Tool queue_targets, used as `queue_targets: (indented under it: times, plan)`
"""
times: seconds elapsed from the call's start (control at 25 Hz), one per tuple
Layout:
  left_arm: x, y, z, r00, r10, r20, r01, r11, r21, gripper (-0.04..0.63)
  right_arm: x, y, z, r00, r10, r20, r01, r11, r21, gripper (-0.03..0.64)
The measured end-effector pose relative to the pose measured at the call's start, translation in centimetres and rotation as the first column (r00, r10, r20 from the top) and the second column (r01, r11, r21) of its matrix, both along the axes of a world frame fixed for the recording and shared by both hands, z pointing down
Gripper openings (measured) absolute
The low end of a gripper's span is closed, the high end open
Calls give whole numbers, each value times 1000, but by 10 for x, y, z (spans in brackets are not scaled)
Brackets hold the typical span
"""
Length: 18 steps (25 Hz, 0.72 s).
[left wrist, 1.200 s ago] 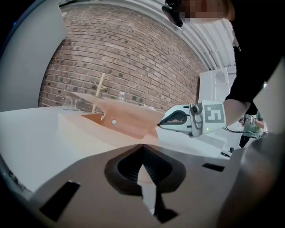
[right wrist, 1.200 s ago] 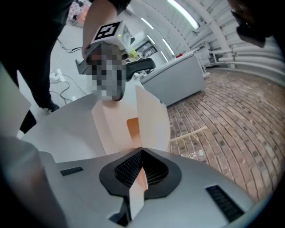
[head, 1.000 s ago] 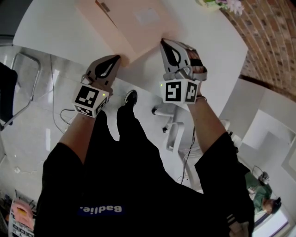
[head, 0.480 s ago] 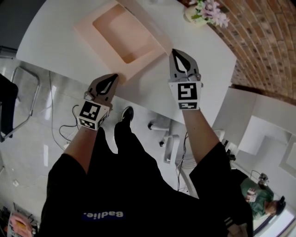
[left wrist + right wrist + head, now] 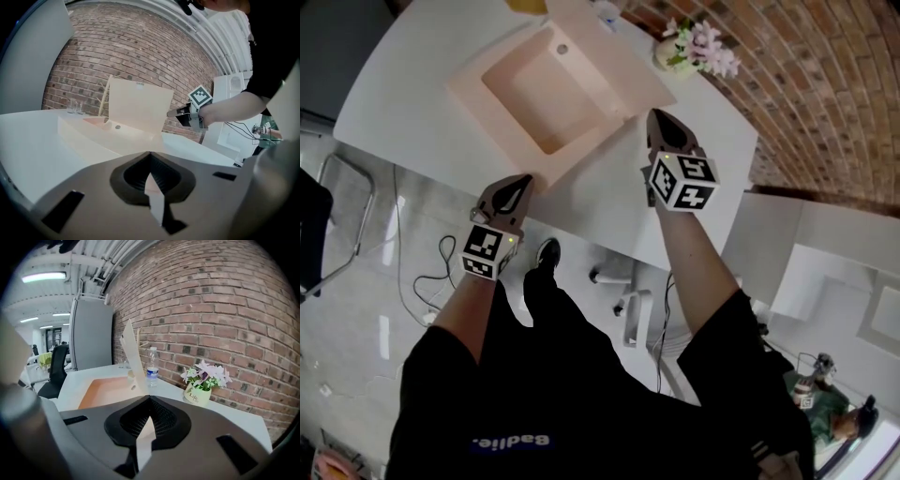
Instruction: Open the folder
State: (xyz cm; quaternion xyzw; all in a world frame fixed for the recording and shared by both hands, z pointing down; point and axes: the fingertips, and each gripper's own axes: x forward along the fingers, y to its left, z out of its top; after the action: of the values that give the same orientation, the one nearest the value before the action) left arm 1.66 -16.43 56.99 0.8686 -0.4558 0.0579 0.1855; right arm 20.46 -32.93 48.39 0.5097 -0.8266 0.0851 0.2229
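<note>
Both of your grippers are clenched on the folder (image 5: 534,112). The left gripper (image 5: 521,183) pinches the near corner of its pale pink base, a sliver of which shows between the closed jaws. The right gripper (image 5: 659,117) grips the side edge of the cover (image 5: 138,105), which stands raised, close to upright, above the far side of the base. The folder lies open on the white table (image 5: 412,84) between your two hands, its shallow tray facing up. Beyond it you have a water bottle (image 5: 152,364) and a small pot of flowers (image 5: 202,389) on the table, close to the brick wall (image 5: 225,310).
</note>
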Motion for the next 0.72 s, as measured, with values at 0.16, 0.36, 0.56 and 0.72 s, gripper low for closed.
queue_targets:
  times: [0.16, 0.36, 0.56, 0.72]
  plan:
    - [1, -1, 0, 1000, 5, 2, -5, 1000, -5, -3, 10, -12, 2, 995, 65, 69, -63, 997, -41, 28]
    - [2, -2, 1, 1000, 5, 0, -5, 1000, -8, -3, 20, -23, 7, 983, 125, 133, -114, 990, -87, 29]
    - [6, -3, 1, 1000, 7, -1, -7, 1000, -11, -3, 21, -31, 7, 980, 143, 142, -130, 986, -100, 29]
    - [7, -4, 2, 1000, 16, 5, -16, 1000, -11, -3, 21, -34, 8, 979, 149, 141, -135, 985, -109, 28]
